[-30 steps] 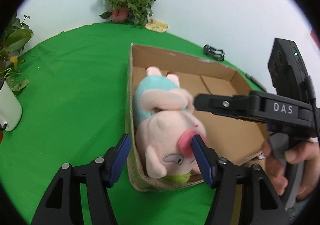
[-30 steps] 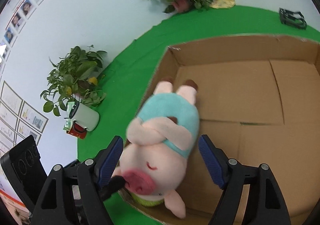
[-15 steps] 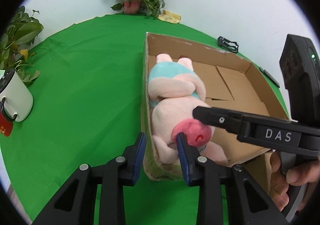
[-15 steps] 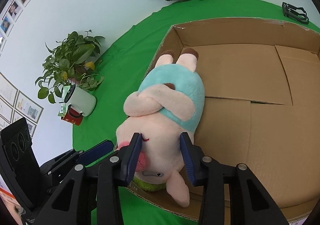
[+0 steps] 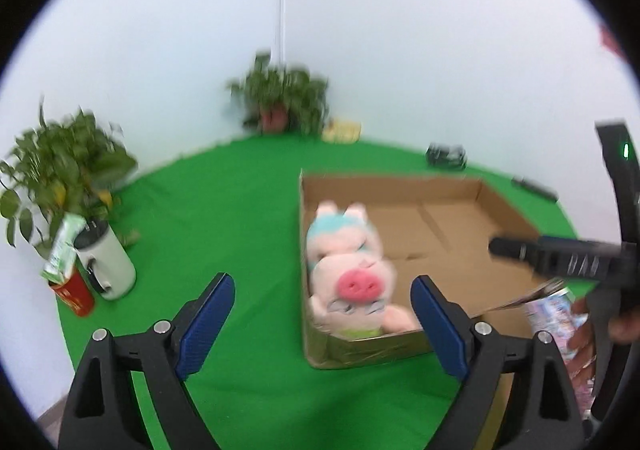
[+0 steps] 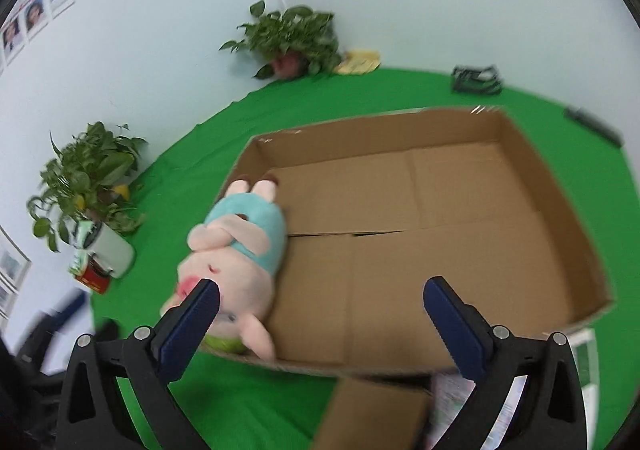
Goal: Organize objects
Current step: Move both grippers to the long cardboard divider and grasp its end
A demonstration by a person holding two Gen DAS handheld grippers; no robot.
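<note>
A pink plush pig in a teal shirt lies on its back in the left end of a shallow cardboard box, snout toward me. In the right wrist view the plush pig rests against the left wall of the cardboard box. My left gripper hangs back from the box, jaws opening wide, nothing between the pads. My right gripper hovers over the box's near edge, jaws also opening wide and empty, its left finger passing in front of the pig's head. The right gripper shows in the left wrist view too.
The box sits on a green cloth. A white mug and a red can stand at the left by a potted plant. Another plant is at the back. Printed packets and a loose flap lie by the box's near side.
Both grippers closed near the pig's head, then opened wide and pulled back and up from the box. The pig stays lying in the box's left end.
</note>
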